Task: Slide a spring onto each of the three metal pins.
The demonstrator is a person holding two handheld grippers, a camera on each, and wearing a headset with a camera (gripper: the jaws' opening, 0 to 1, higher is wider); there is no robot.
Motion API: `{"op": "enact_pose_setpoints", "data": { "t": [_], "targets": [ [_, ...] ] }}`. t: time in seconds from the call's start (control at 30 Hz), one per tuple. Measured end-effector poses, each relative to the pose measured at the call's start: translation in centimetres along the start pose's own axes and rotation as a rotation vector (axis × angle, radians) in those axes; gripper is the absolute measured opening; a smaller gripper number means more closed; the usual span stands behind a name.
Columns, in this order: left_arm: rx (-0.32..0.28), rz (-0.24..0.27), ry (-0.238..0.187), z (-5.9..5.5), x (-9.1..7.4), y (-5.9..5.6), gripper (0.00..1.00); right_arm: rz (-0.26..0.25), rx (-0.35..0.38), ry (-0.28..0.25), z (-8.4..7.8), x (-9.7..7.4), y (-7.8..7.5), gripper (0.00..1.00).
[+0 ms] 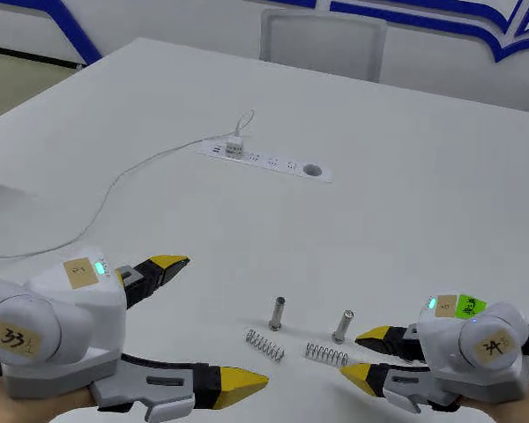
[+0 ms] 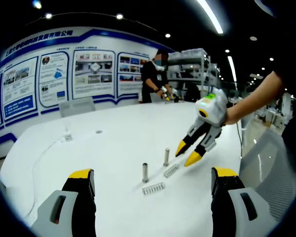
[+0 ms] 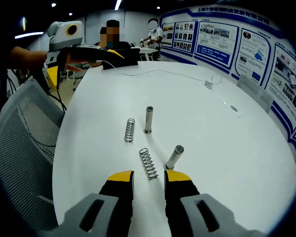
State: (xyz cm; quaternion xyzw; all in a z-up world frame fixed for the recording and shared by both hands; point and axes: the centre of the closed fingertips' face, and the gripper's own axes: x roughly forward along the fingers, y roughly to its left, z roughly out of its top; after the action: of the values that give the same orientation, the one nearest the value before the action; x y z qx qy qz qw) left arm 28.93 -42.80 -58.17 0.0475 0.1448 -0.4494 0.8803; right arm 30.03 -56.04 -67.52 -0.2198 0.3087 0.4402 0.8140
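Two short metal pins stand upright on the white table (image 1: pixel 406 203), one on the left (image 1: pixel 277 313) and one on the right (image 1: pixel 342 325). In front of them lie two loose springs, a left spring (image 1: pixel 264 345) and a right spring (image 1: pixel 326 354). My left gripper (image 1: pixel 210 322) is wide open to the left of the parts, holding nothing. My right gripper (image 1: pixel 363 353) is open with a narrow gap, its tips just right of the right spring. In the right gripper view that spring (image 3: pixel 148 163) lies just ahead of my tips (image 3: pixel 148 177), beside the tilted-looking pin (image 3: pixel 173 157).
A white power strip (image 1: pixel 264 161) with a plugged cable (image 1: pixel 115 181) lies mid-table. A grey chair (image 1: pixel 322 40) stands at the far edge, and a mesh chair (image 3: pixel 19 148) stands beside the near edge. People stand in the background (image 2: pixel 155 74).
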Motion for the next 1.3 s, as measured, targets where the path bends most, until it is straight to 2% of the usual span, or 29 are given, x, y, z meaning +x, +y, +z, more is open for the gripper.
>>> {"op": "enact_pose_setpoints", "data": {
  "t": [0.07,0.2,0.37,0.63,0.83,1.0,1.3],
  "targets": [
    [-0.013,-0.02,-0.01,0.1,0.0,-0.3,1.0,0.01,-0.006,0.011,-0.2,0.4,0.1,0.25],
    [-0.008,-0.02,0.007,-0.2,0.1,0.0,1.0,0.032,-0.037,0.04,-0.8,1.0,0.2,0.25],
    [-0.036,-0.023,0.004,-0.2,0.2,0.0,0.99,0.037,-0.021,0.046,-1.0,1.7,-0.2,0.24],
    [-0.029,-0.034,0.026,-0.6,0.4,-0.1,0.99,0.056,0.005,0.057,-1.1,2.6,-0.3,0.23],
    [-0.035,-0.035,0.029,-0.7,0.5,-0.1,0.98,0.084,0.014,0.06,-1.3,2.6,0.0,0.17],
    [-0.054,-0.047,0.012,-0.1,0.7,-0.3,0.98,0.102,0.032,0.058,-1.3,2.6,0.3,0.14],
    [-0.026,-0.059,0.009,0.6,0.9,-0.6,0.96,0.097,0.003,0.087,-1.5,2.3,1.0,0.12]
  ]
}}
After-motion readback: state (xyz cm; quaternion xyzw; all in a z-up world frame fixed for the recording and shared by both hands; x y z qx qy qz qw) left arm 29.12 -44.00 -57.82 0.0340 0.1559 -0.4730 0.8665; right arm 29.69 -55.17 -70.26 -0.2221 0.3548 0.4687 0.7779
